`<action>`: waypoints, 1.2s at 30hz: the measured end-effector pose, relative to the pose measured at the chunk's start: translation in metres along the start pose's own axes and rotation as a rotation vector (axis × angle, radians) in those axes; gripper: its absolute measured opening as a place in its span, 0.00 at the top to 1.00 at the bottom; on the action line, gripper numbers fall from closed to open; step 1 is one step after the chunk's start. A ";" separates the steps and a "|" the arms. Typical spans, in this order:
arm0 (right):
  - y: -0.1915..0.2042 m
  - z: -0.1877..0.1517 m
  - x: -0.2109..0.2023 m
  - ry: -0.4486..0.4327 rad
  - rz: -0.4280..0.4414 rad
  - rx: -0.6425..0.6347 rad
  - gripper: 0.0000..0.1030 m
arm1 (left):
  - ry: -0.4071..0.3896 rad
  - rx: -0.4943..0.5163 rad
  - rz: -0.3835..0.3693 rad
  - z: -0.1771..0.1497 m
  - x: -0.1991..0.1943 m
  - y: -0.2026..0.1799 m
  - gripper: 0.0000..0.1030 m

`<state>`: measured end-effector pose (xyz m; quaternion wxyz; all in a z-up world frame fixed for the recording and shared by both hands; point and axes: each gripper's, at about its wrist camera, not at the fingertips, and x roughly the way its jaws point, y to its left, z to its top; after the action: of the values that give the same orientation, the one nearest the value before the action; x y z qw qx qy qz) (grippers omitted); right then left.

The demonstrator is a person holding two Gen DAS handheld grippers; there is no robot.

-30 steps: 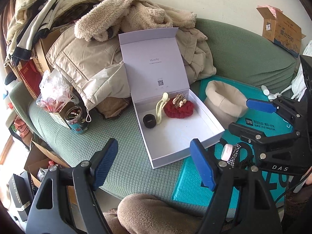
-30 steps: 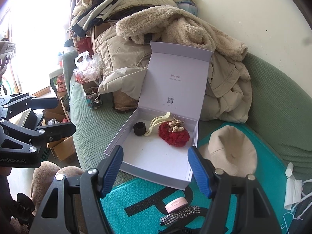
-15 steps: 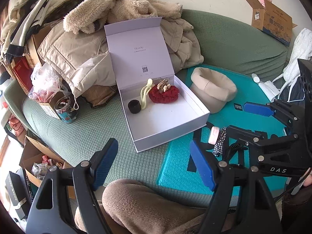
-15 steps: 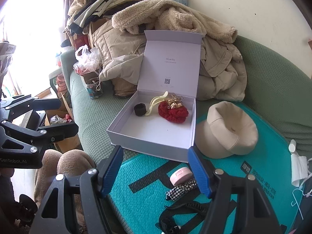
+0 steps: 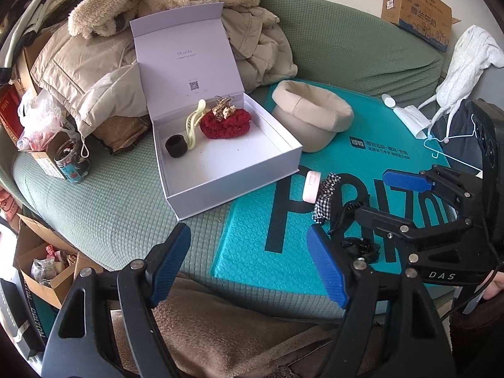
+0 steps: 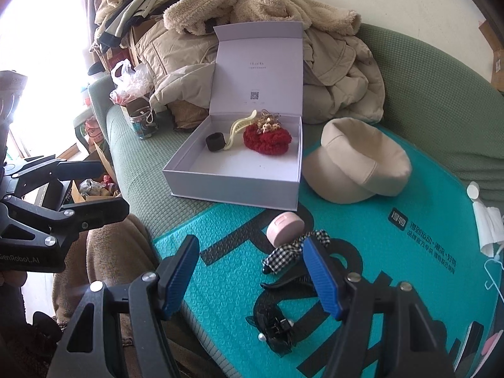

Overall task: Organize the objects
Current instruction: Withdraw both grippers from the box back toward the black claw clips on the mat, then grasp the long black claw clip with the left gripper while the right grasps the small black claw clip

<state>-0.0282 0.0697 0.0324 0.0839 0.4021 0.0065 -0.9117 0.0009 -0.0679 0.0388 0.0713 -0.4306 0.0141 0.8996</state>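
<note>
Both my claws, right point(image 6: 250, 275) and left point(image 5: 249, 264), have dropped toward the mat, spread and empty; reaching for the pink case point(image 6: 285, 227) just ahead of the right, I could snag the checked bow point(image 6: 291, 250) touching it.

black claws point(image 5: 249, 264) with ribbed blue pads point(image 6: 181, 275), silver screws, white "das" lettering

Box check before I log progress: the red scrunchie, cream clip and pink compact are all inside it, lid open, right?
Not quite. The pink compact lies outside the box, on the teal mat, as the right wrist view shows. The red scrunchie and cream clip are inside, lid open.
</note>
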 end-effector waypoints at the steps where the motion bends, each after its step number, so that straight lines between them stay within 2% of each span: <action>1: -0.002 -0.004 0.001 0.004 -0.005 0.009 0.33 | 0.005 0.003 -0.012 -0.001 0.004 -0.003 0.27; 9: -0.014 -0.029 0.009 0.044 -0.013 0.038 0.33 | 0.049 0.039 -0.043 -0.007 0.032 -0.025 0.27; 19: -0.037 -0.048 0.020 0.037 -0.061 0.111 0.33 | 0.092 0.053 -0.113 -0.011 0.063 -0.036 0.27; 36: -0.053 -0.083 0.055 0.149 0.071 0.157 0.33 | 0.195 0.054 -0.167 -0.014 0.119 -0.057 0.28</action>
<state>-0.0123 0.1200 -0.0672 0.0835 0.4742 -0.0731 -0.8734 -0.0537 0.0009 -0.0603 0.1558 -0.5137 0.0091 0.8436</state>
